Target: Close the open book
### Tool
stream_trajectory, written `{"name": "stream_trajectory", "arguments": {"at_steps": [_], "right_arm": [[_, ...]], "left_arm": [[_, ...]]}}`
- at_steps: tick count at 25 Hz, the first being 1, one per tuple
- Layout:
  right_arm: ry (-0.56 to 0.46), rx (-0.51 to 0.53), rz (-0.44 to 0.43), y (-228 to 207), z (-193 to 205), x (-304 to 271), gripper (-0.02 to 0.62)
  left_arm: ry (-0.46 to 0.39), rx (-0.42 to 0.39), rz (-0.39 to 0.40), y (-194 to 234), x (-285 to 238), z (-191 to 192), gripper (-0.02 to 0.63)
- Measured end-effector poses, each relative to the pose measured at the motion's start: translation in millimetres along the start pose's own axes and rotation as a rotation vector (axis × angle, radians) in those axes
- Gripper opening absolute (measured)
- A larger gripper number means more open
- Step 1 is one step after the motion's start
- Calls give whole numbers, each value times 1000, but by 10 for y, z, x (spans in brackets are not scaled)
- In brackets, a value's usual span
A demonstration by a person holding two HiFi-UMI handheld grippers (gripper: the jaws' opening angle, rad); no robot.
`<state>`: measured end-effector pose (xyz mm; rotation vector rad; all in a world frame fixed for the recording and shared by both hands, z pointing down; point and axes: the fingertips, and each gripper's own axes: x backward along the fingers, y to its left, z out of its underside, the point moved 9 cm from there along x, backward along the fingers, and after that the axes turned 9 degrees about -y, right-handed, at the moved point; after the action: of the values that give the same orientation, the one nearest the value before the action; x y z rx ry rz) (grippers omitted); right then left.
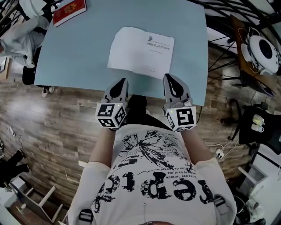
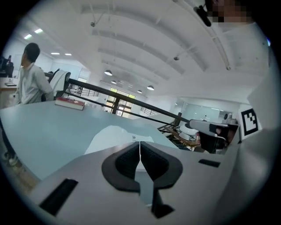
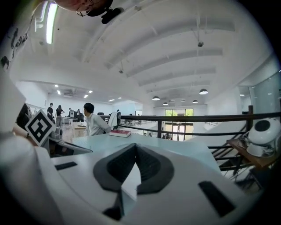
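Observation:
A white book (image 1: 140, 52) lies flat on the pale blue table (image 1: 74, 57), white pages up, with small print on its right half. My left gripper (image 1: 123, 81) hangs at the table's near edge, just short of the book's lower left corner. It is shut and holds nothing. My right gripper (image 1: 169, 78) sits at the same edge by the book's lower right corner, also shut and empty. The left gripper view has the book (image 2: 112, 134) just beyond the shut jaws (image 2: 140, 143). In the right gripper view only a sliver of it shows behind the closed jaws (image 3: 135, 146).
A red book (image 1: 69, 10) lies at the table's far left corner. Beside that corner a person in a white shirt (image 3: 93, 123) sits by a chair (image 1: 19, 37). A black railing (image 3: 197, 117) runs behind the table. A round white device (image 1: 263, 50) rests on a wooden stand at the right.

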<state>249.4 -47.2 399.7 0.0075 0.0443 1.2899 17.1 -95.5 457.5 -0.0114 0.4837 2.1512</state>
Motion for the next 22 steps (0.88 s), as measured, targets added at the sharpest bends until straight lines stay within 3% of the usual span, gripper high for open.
{"name": "stream_trajectory", "arguments": {"at_steps": [5, 7, 9, 12, 16, 22], "right_arm": [[23, -3, -21, -37, 129, -163, 11], [40, -3, -26, -44, 205, -223, 11], [55, 0, -31, -58, 262, -278, 11], [73, -1, -32, -82, 317, -347, 11], [98, 0, -37, -100, 365, -413, 11], [119, 2, -24, -166, 388, -478, 11]], "left_arm": [[23, 120, -73, 247, -121, 352, 21], [39, 236, -87, 363, -188, 490, 21], [35, 408, -108, 489, -270, 611, 24], [2, 619, -136, 668, -391, 726, 106], [-36, 726, -157, 810, -502, 766, 149], [-107, 975, -154, 901, -692, 884, 205]]}}
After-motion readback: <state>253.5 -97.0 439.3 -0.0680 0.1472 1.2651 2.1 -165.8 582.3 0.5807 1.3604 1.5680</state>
